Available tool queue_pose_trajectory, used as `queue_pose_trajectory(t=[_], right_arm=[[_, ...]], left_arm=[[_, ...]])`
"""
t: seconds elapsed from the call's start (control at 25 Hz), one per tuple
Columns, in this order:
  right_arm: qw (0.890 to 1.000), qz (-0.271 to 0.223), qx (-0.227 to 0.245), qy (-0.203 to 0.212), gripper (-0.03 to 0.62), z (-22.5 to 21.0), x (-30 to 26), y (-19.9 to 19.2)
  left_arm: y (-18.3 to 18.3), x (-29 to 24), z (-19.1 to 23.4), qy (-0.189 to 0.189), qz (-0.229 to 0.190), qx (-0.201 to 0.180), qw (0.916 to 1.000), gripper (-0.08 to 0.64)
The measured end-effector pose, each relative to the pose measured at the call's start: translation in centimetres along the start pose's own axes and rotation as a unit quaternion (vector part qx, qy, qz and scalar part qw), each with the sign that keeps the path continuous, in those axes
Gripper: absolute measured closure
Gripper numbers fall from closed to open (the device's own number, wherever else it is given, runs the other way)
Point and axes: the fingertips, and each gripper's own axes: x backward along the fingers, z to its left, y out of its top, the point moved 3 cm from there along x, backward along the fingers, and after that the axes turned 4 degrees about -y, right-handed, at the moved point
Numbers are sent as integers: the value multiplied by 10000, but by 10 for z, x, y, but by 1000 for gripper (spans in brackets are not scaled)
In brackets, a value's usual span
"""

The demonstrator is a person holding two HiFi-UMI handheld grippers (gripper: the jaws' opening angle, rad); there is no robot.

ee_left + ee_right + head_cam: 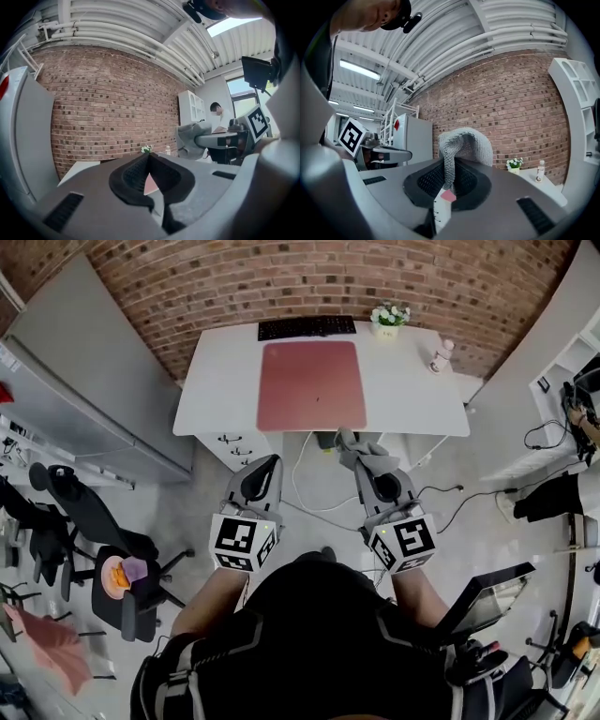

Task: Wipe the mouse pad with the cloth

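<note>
In the head view the pink mouse pad [311, 385] lies flat at upper centre on the white table [412, 399], just below a black keyboard [307, 328], with a small flower pot [387, 320] to the upper right. Both claws hang lower in the frame, well short of the table. The right claw [375, 474] carries the grey cloth [361, 454].

In the left gripper view the left claw [149, 157] has its jaws pressed together with nothing between them.

In the right gripper view the right claw [449, 168] is clamped on a fold of the cloth [461, 145], and the rest flops over the tips. The knit looks soft and light, so it will likely bunch. The pad looks thin and may slide, so steadying one edge seems wise.
</note>
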Motion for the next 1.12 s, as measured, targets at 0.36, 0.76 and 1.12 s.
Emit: queue_pose_trajectory(t=[0.36,0.76,1.12], right_arm=[[9993,282,-169,199,563,-45,-65,-24],[9986,522,-19,96,563,-39,-166,-34],[9928,1179,57,183,563,-18,-252,-71]], left_arm=[[-10,-57,24,126,238,162,9995,560],[-27,-103,117,-91,328,353,9988,560],[-50,-132,191,-245,525,358,9977,560]])
